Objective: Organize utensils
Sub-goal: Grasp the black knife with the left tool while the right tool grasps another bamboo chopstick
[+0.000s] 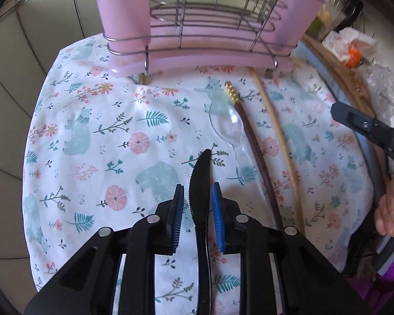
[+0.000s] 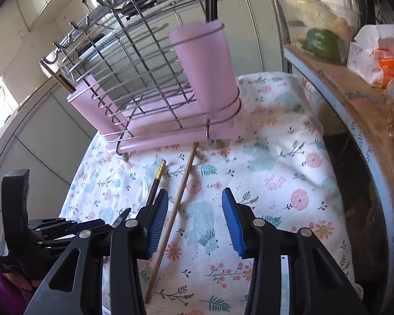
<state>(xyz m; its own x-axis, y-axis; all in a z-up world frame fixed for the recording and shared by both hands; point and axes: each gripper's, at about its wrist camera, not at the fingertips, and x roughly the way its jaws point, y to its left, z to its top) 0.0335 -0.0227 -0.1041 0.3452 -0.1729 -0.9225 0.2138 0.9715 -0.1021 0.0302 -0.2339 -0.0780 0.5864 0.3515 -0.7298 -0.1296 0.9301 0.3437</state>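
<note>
The black knife (image 1: 200,189) lay flat on the floral cloth (image 1: 97,136), blade tip towards the rack, between the blue pads of the left gripper (image 1: 197,210). Those jaws stood partly closed around the blade, with a gap visible on the left side; whether the right pad touched the knife could not be told. No grip was established.

Just beside the knife lay a clear plastic spoon (image 1: 229,128), then a dark chopstick with a gold end (image 1: 252,144) and a pale wooden chopstick (image 2: 170,218), all on the cloth. The right gripper (image 2: 194,220) hovered above the wooden chopstick with its jaws wide, holding nothing; the stick ran under the left pad rather than centrally.

Beyond stood the wire rack (image 2: 134,78) with two pink cups (image 2: 207,68), the nearer one already containing dark handles.

Assessment: the pick-up step was in hand. The next move would call for closing squarely on the knife, lifting it clear, and lowering it handle or blade first into a cup.
</note>
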